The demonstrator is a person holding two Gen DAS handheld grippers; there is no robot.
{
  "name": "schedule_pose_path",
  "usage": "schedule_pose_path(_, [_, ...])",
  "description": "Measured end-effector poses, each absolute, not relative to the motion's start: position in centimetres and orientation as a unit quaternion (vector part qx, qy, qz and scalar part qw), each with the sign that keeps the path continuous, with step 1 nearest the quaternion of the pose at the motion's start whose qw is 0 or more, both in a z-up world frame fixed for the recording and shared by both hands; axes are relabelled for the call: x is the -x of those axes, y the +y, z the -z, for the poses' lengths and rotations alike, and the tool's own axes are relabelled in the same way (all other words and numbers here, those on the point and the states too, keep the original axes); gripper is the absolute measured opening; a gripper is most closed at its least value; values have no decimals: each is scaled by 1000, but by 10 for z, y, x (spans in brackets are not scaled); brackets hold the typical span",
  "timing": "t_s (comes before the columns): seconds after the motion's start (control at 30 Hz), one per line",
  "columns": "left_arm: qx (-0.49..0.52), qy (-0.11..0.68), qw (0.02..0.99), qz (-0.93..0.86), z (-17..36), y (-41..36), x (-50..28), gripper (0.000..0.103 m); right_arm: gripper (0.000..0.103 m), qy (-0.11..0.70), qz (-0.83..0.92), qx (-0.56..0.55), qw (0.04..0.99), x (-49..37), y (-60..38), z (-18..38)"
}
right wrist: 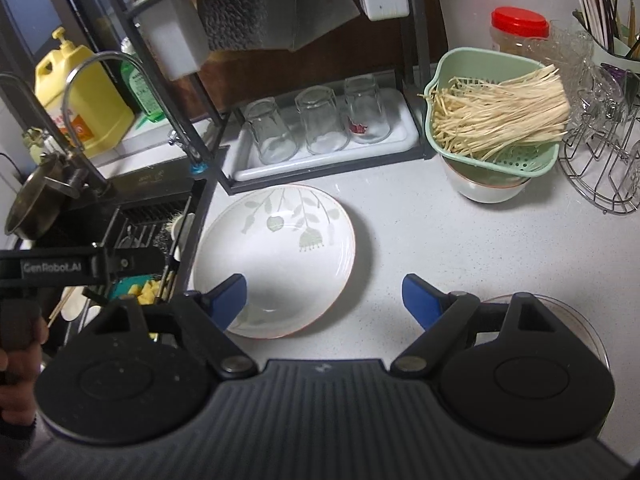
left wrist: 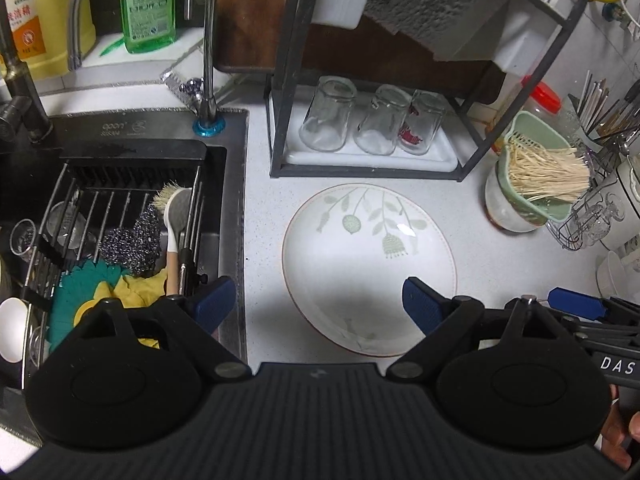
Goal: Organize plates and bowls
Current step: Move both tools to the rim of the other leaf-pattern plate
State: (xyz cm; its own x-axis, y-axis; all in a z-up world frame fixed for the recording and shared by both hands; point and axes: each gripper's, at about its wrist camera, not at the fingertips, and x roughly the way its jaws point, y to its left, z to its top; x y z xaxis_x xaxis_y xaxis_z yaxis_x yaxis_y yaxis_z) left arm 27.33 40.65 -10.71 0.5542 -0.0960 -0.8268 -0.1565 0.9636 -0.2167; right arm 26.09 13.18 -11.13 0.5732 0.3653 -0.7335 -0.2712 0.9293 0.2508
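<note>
A white plate with a green leaf pattern (left wrist: 368,264) lies flat on the grey counter, also in the right wrist view (right wrist: 276,260). My left gripper (left wrist: 316,306) is open above the plate's near edge, its right finger over the plate, its left finger over the sink rim. My right gripper (right wrist: 324,300) is open, its left finger over the plate's near side, its right finger over bare counter. A white bowl (right wrist: 484,184) stands at the right under a green colander of noodles (right wrist: 496,120). A clear glass plate (right wrist: 560,312) lies partly hidden behind my right finger.
A black sink (left wrist: 120,208) with a rack, brush and scourers lies left of the plate. A black frame rack with three upturned glasses (left wrist: 372,124) stands behind it. A wire stand (right wrist: 604,172) and utensil holders are at the right. Bare counter (right wrist: 440,240) lies between plate and bowl.
</note>
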Motion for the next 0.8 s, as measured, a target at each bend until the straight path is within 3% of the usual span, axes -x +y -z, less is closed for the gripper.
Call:
schedule_pose_path(0.4, [125, 510, 851, 21, 139, 419, -305, 92, 86, 459, -145, -64, 874, -287, 144, 129])
schedule_pose_path(0.57, [123, 510, 850, 44, 143, 420, -320, 91, 80, 466, -136, -68, 872, -299, 151, 135])
schedule_pose_path(0.8, [117, 522, 842, 73, 160, 422, -346, 78, 75, 472, -122, -62, 871, -318, 161, 144])
